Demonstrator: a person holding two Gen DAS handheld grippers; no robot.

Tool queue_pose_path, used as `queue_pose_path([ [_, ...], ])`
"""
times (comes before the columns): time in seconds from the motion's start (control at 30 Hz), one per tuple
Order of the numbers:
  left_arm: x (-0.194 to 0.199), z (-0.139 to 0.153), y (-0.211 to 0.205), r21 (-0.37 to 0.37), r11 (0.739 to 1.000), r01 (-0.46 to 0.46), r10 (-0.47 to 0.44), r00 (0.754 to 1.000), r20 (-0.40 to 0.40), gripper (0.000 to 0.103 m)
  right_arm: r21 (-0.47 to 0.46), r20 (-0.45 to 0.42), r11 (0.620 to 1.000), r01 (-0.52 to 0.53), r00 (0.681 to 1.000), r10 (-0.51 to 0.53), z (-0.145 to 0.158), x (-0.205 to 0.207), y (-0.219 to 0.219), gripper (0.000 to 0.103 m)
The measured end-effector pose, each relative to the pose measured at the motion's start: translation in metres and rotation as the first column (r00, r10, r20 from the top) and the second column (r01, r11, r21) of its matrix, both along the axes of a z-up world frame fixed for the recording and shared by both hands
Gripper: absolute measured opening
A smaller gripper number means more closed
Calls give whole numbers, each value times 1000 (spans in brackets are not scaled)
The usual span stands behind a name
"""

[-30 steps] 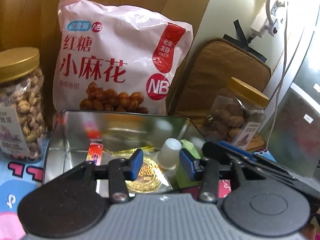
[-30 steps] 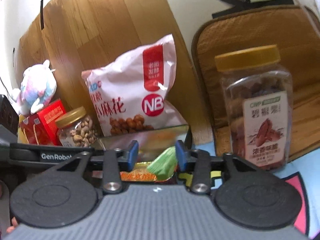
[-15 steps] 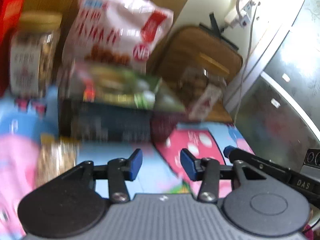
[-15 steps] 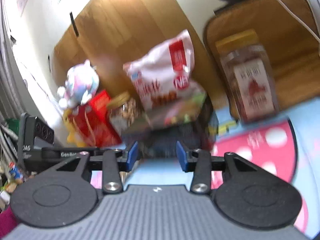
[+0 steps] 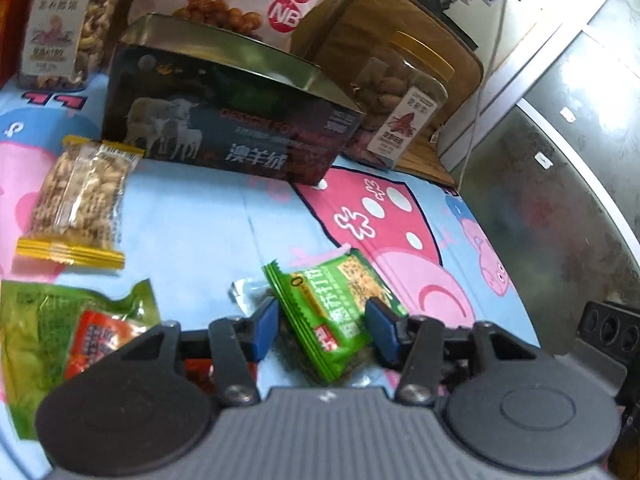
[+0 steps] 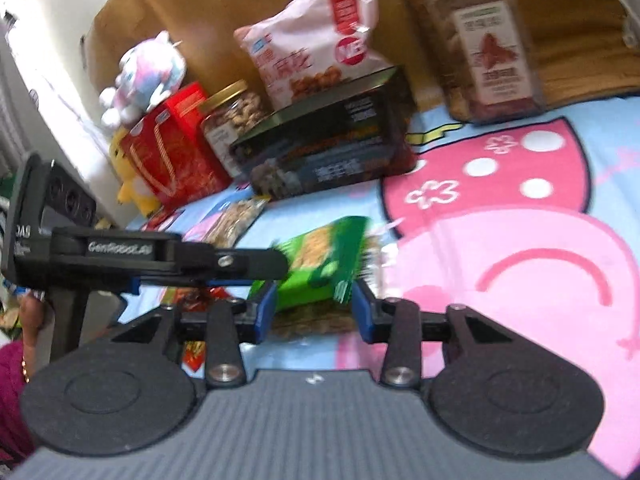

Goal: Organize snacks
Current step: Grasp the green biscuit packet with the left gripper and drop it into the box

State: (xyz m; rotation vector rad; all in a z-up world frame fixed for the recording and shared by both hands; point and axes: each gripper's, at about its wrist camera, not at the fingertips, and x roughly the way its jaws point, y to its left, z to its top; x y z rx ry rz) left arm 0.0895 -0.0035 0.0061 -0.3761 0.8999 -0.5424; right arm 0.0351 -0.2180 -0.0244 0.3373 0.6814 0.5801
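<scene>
Once both tools had pulled back from the tin (image 5: 224,120), where a second earlier they hung over its open top, they sat low over the bed sheet (image 5: 192,220) among the loose snacks; I judged one drop-off done and the next pick starting. My left tool (image 5: 322,326) had just been opening and stood partly open, the green packet (image 5: 336,312) lying between its jaws, no pad clearly pressing it. My right tool (image 6: 314,312) had just been closing, also partly open, around the same packet from the other side. Peanut bar (image 5: 76,200) lay well apart.
</scene>
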Motion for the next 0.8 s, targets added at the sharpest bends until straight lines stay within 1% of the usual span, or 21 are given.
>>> queue_pose_path([
  [0.07, 0, 2, 1, 15, 1000, -19, 19, 1000, 16, 52, -45, 29, 999, -1, 1000, 3, 2, -2, 10, 34],
  [0.1, 0, 3, 3, 15, 999, -30, 30, 999, 21, 52, -63, 39, 998, -1, 999, 4, 3, -2, 15, 30],
  [0.13, 2, 5, 6, 13, 999, -40, 40, 999, 25, 52, -73, 48, 997, -3, 999, 7, 4, -1, 19, 25],
  [0.2, 6, 9, 12, 9, 998, -61, 61, 997, 37, 52, -80, 55, 997, -13, 998, 17, 5, 3, 24, 19],
  [0.27, 12, 12, 17, -10, 998, -60, 61, 997, 40, 48, -76, 64, 997, -20, 998, 25, 7, 10, 29, 17],
  [0.3, 15, 13, 19, -17, 998, -60, 61, 997, 42, 48, -72, 67, 997, -28, 997, 32, 7, 13, 31, 17],
  [0.4, 23, 14, 17, 50, 995, -87, 82, 993, 90, 48, -99, 73, 994, -41, 996, 48, 7, 27, 43, 17],
  [0.47, 30, 9, 19, 76, 992, -101, 95, 992, 81, 48, -119, 61, 992, -51, 996, 58, 1, 36, 50, 17],
  [0.57, 36, -1, 27, 78, 989, -122, 119, 992, 44, 49, -127, 68, 990, -58, 995, 67, 0, 39, 51, 19],
  [0.67, 37, -5, 36, 50, 991, -124, 123, 992, 27, 49, -131, 72, 990, -54, 995, 64, 1, 38, 48, 23],
  [0.73, 38, -5, 37, 48, 991, -121, 120, 992, 25, 49, -122, 60, 991, -52, 996, 60, 3, 39, 45, 30],
  [0.8, 39, -5, 38, 38, 992, -118, 117, 993, 17, 49, -137, 63, 989, -63, 995, 72, 4, 41, 48, 37],
])
